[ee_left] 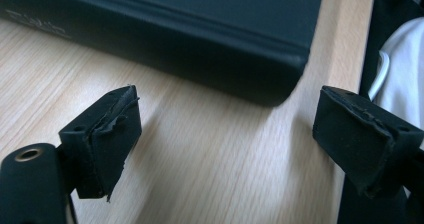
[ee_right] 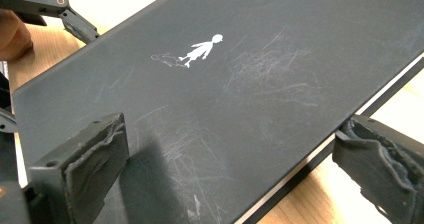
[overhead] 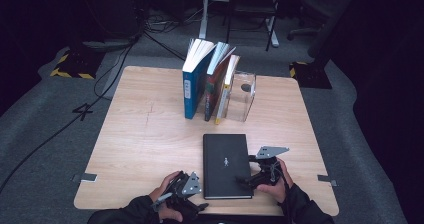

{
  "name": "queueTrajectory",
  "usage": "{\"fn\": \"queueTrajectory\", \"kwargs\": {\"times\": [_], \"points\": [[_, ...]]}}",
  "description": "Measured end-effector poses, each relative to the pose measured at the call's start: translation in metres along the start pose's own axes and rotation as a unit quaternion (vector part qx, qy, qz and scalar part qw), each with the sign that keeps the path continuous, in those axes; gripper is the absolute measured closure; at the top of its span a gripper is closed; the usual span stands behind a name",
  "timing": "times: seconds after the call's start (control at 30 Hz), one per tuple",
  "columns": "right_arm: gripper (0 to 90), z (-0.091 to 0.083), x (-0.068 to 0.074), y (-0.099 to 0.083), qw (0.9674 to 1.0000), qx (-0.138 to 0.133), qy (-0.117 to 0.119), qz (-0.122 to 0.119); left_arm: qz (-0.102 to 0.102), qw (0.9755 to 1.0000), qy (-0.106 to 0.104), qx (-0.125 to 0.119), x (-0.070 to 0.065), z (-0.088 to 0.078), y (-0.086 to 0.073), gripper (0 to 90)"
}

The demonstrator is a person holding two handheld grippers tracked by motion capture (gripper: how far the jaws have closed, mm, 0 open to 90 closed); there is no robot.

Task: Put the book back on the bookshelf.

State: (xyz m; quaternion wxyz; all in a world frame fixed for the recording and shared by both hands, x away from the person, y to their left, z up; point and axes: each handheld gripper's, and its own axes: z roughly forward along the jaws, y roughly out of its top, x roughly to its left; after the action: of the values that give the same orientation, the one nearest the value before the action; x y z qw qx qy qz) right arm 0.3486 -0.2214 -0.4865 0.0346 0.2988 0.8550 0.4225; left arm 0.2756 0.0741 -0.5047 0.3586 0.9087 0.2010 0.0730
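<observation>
A black hardcover book [overhead: 226, 165] lies flat near the table's front edge, with a small white figure [ee_right: 202, 49] on its cover. My left gripper [overhead: 194, 191] rests just left of the book's near left corner. In the left gripper view its jaws [ee_left: 225, 139] stand open and empty, facing the book's spine [ee_left: 200, 49]. My right gripper [overhead: 248, 179] is at the book's right edge. Its jaws [ee_right: 230, 169] are open, one pad over the cover [ee_right: 260, 99] and the other beyond the book's edge, above the wood.
A blue book [overhead: 192, 84], a dark book [overhead: 214, 84] and a yellow-spined book [overhead: 226, 90] stand at the back centre against a clear bookend [overhead: 243, 96]. Metal clips [overhead: 87, 177] sit at the table's side edges. Cables and chair legs lie on the floor behind.
</observation>
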Motion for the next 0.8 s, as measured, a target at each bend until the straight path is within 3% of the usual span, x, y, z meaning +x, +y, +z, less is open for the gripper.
{"fn": "queueTrajectory", "kwargs": {"times": [0.13,0.2,0.23,0.33,0.43,0.63,0.8], "points": [[1.9,-0.001,0.000,0.000,1.0000,0.001,-0.002,-0.003,-0.024,0.9994,0.024,0.002,0.006,0.004,0.004,11.5],[3.2,-0.004,0.000,0.000,0.9999,0.002,-0.003,-0.010,-0.015,0.9996,0.022,0.003,0.008,0.004,0.004,8.3],[3.5,-0.005,-0.001,0.000,0.9999,0.003,0.000,-0.013,-0.013,0.9994,0.031,0.008,0.009,0.003,0.004,5.8],[17.7,-0.014,-0.001,-0.001,0.9994,-0.005,-0.004,-0.035,-0.033,0.9988,0.032,0.018,0.019,0.001,0.002,1.4],[18.7,-0.020,-0.001,-0.004,0.9985,0.002,0.005,-0.055,-0.045,0.9978,0.046,0.020,0.029,-0.003,-0.001,2.2],[23.0,-0.030,-0.007,-0.010,0.9987,-0.003,0.012,-0.050,-0.067,0.9959,0.058,0.019,0.045,-0.008,-0.006,4.7],[25.4,-0.032,-0.013,-0.014,0.9989,0.000,-0.005,-0.047,-0.078,0.9945,0.065,0.024,0.058,-0.012,-0.009,3.1]]}}
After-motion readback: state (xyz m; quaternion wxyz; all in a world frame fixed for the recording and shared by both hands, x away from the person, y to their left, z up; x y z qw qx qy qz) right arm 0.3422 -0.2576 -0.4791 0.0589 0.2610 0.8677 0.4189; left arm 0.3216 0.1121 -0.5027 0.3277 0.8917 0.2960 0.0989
